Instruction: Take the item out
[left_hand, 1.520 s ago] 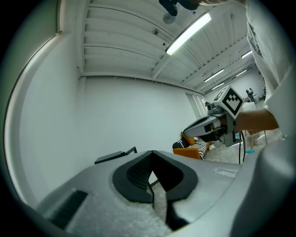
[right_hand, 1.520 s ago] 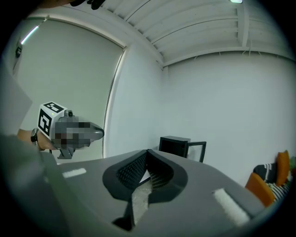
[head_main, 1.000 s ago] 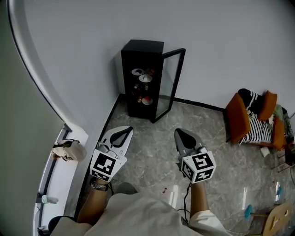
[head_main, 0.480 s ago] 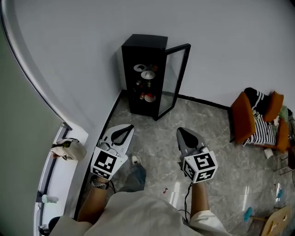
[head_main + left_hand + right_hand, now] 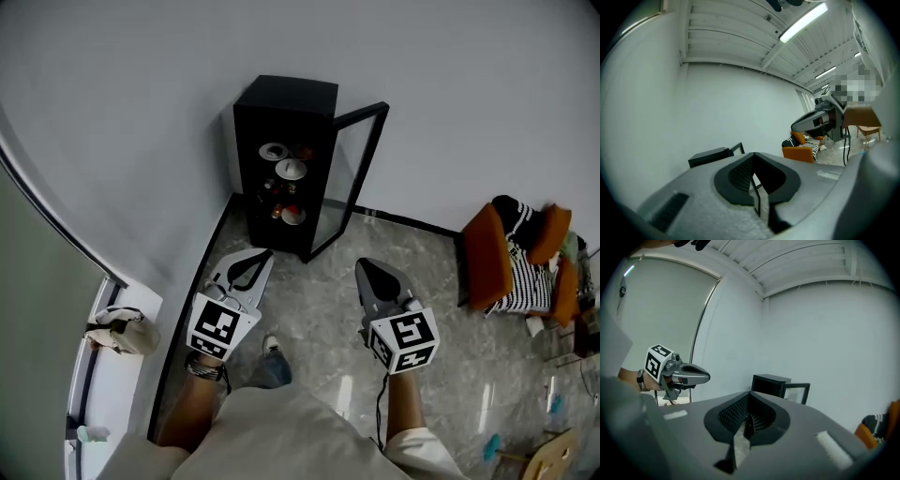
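Holding left tool [image 5: 265, 255] and right tool [image 5: 364, 268] side by side over the grey floor [image 5: 427, 281], pointing them toward black cabinet [image 5: 281, 117]. Standing with its glass door [image 5: 354, 173] open, showing dishes [image 5: 292, 169] on the shelves.

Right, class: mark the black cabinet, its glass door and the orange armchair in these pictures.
black cabinet [image 5: 286, 96]: head view, on its top panel.
glass door [image 5: 349, 176]: head view, middle of the open pane.
orange armchair [image 5: 482, 251]: head view, on its orange side.

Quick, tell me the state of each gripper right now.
The left gripper is closed, holding nothing.
The right gripper is closed, holding nothing.
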`<state>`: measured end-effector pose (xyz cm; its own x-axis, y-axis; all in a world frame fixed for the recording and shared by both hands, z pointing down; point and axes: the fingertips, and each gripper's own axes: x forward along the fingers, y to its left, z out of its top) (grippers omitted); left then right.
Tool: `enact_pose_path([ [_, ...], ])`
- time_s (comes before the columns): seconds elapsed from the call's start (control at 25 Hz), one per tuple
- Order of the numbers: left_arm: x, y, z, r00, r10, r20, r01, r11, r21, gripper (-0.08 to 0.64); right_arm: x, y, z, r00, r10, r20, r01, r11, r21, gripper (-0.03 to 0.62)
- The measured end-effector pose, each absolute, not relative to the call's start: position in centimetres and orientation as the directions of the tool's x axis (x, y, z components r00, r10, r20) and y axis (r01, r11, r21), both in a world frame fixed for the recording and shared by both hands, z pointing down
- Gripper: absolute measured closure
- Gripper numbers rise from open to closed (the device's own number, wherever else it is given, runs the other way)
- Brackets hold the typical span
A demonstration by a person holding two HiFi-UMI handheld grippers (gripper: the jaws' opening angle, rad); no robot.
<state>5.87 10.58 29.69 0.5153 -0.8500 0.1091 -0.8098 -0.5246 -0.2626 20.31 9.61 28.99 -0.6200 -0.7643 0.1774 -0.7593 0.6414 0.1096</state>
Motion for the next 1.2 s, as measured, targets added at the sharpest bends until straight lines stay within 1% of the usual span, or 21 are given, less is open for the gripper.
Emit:
enact_pose_path([
  [0.48,2.2,-1.3,29.8,0.525,-0.84,0.138,-0.803,-0.543,-0.246,0.556,14.4,-3.0,29.2,-0.648,-0.732,0.211,-0.733,0.674,0.091,0.584],
  [0.92,-2.4,-9.3,31.2,0.478,-0.866,0.147,-0.84,-0.499,-0.214,0.557,10.9,-11.3,30.2,-0.657,-0.715,0.239,-0.708,0.694,0.132,0.584],
  [1.08,-3.8,-10.8,32.3,0.464,-0.871,0.163,-0.848,-0.49,-0.2,0.557,10.0,-13.2,30.8,-0.652,-0.715,0.254,-0.693,0.697,0.184,0.584],
  [1.2,-4.7,-12.2,33.5,0.454,-0.872,0.184,-0.859,-0.483,-0.17,0.557,9.8,-14.7,30.9,-0.661,-0.706,0.253,-0.684,0.706,0.184,0.584],
])
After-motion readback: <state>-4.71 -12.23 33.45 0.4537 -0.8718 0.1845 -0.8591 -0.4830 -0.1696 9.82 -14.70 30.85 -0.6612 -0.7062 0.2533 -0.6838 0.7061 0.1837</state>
